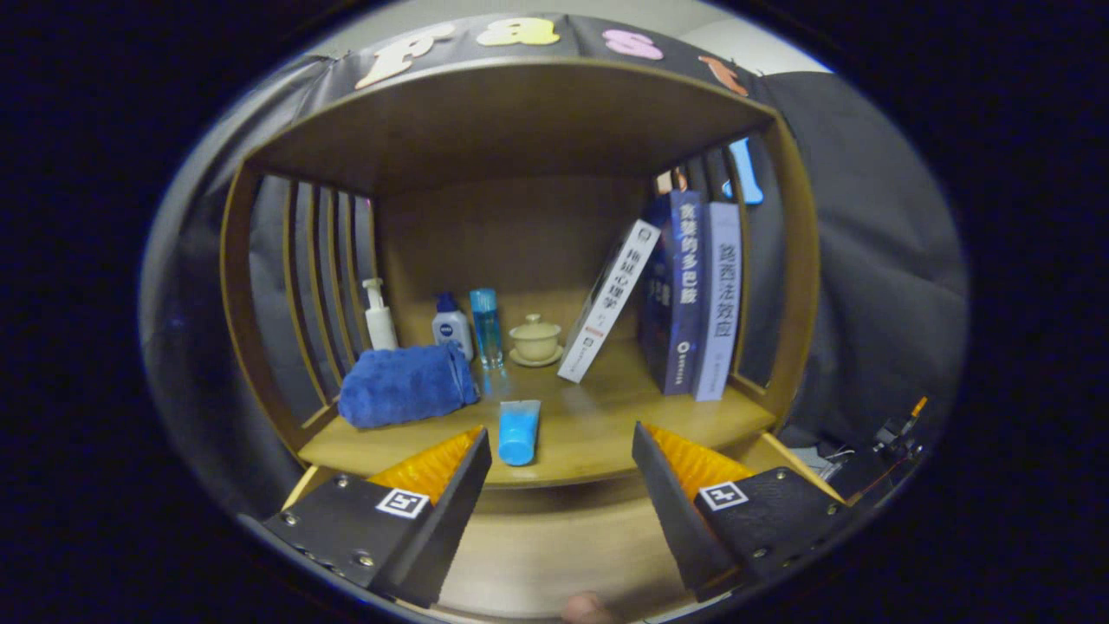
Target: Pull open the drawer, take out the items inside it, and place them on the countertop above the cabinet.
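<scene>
Just ahead of open-fingered hand-held gripper [561, 451], blue tube [519, 432] on countertop [598, 425].

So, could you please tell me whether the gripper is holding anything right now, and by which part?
Nothing is held. The gripper is open with an empty gap; the blue tube lies on the countertop just ahead, untouched.

The tool [561, 451] has two wedge-shaped fingers with ribbed inner pads. Each finger sits on a flat angular plate fastened with small silver screws and bearing a square white tag with a black pattern. The fingers stand wide apart, gripping nothing. Possibly a fingertip shows below them.
</scene>
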A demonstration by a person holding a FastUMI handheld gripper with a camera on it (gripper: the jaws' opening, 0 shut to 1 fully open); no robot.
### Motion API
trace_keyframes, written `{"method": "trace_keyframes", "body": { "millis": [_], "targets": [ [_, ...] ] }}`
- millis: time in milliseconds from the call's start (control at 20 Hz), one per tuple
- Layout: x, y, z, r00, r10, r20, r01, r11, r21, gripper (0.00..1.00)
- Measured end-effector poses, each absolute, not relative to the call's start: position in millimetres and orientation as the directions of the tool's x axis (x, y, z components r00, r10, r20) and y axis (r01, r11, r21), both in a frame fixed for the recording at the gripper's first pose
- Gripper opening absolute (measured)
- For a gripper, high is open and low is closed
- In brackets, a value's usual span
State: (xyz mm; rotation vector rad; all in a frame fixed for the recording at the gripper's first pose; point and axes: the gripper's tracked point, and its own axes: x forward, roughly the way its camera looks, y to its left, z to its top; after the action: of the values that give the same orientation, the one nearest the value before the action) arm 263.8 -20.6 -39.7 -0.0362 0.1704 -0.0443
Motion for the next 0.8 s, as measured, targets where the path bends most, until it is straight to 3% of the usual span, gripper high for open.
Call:
{"method": "trace_keyframes", "body": {
  "millis": [400, 800],
  "targets": [
    [143.9, -49.4, -57.3, 0.997, -0.076, -0.003, 0.075, 0.989, -0.13, 0.97],
    [76.9, -64.7, -134.8, 0.998, -0.055, 0.002, 0.055, 0.99, -0.13, 0.97]
  ]
}}
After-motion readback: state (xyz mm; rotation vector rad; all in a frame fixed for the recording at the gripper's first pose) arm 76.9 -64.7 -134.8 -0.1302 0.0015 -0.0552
